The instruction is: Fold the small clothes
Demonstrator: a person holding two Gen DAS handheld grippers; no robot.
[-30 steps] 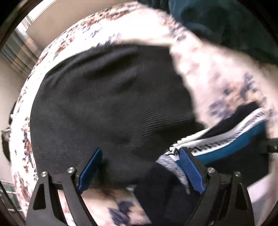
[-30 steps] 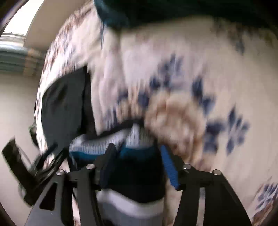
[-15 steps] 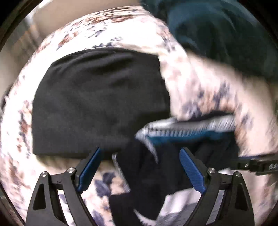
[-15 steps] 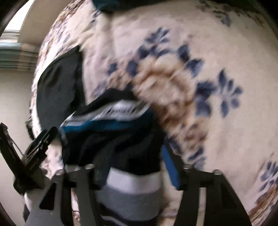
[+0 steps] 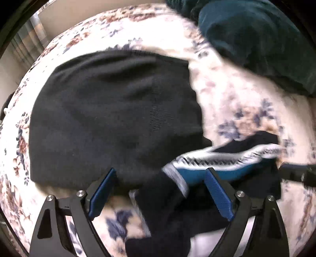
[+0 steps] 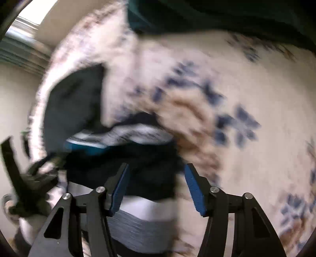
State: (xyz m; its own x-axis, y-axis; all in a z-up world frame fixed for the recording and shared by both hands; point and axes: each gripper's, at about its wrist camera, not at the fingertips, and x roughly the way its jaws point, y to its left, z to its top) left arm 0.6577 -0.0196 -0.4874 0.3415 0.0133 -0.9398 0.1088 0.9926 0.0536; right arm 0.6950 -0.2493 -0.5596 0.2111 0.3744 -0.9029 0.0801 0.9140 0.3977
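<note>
A small navy garment with a white patterned band and a teal stripe (image 5: 223, 168) lies crumpled on the floral bedspread (image 5: 233, 93). My left gripper (image 5: 160, 193) is open, its fingers on either side of the garment's left part. My right gripper (image 6: 156, 185) is open around the garment's dark body (image 6: 150, 170), whose white and grey striped end (image 6: 144, 217) lies under it. The right gripper's tip shows in the left wrist view (image 5: 296, 174) at the garment's right edge. A folded black knit garment (image 5: 114, 118) lies flat just left of it. Both views are blurred.
A dark teal blanket or pillow (image 5: 260, 39) lies at the far side of the bed and shows at the top of the right wrist view (image 6: 217, 17). A beige wall and curtain (image 6: 17, 53) lie past the bed's left edge.
Both grippers have shifted over the garment. The patterned band has moved back toward the right and lower in the left view. The garment has bunched closer between the right fingers.
</note>
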